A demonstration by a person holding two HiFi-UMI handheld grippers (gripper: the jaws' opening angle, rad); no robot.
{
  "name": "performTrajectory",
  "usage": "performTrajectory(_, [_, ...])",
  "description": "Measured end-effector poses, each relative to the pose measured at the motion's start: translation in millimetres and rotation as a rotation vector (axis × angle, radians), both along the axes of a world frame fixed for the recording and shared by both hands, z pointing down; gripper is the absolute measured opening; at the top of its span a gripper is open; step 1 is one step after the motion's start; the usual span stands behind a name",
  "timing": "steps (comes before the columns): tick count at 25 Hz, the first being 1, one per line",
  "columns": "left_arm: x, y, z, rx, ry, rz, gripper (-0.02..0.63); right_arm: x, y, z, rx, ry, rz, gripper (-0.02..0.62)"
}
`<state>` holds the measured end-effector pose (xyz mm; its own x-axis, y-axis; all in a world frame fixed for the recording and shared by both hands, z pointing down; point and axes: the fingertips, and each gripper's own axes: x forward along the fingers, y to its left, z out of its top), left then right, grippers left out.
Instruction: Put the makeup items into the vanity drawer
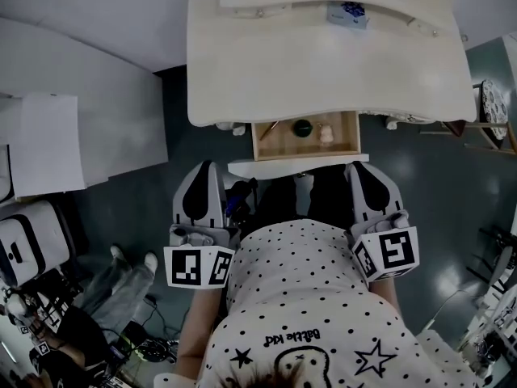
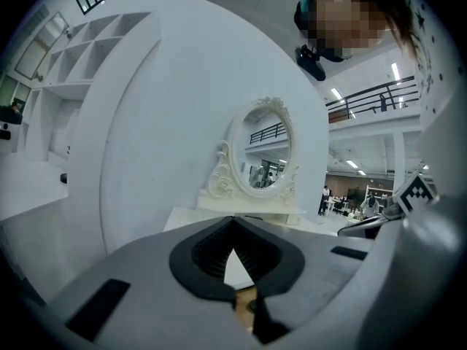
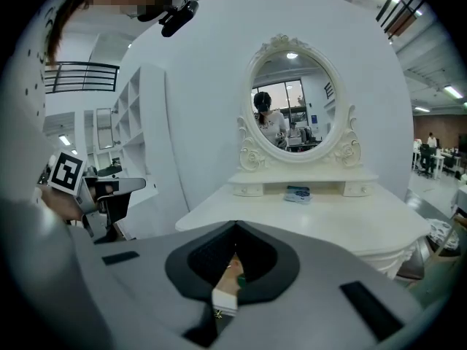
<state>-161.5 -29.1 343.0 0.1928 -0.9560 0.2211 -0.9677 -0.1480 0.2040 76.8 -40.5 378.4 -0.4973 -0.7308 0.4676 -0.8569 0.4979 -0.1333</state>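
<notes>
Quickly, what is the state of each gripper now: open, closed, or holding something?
Left gripper: jaws closed, nothing held.
Right gripper: jaws closed, nothing held.

Polka-dot star-print shirt [image 1: 307, 297]; grey left claw [image 1: 203, 168], right claw [image 1: 360, 168]; marker cubes [image 1: 198, 267].

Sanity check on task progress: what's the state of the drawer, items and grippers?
vanity drawer: open, pulled out.
dark green round item: inside drawer.
pale pink item: inside drawer.
blue packet: on vanity top, at back.
left gripper: shut, empty.
right gripper: shut, empty.
</notes>
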Motion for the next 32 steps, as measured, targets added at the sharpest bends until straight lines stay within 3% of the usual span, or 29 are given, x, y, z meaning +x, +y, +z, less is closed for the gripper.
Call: performTrajectory(32, [2,22,1,0.011,-0.005,0.016,0.006,8,10,-1,0.037,-0.018,0.027,0.008])
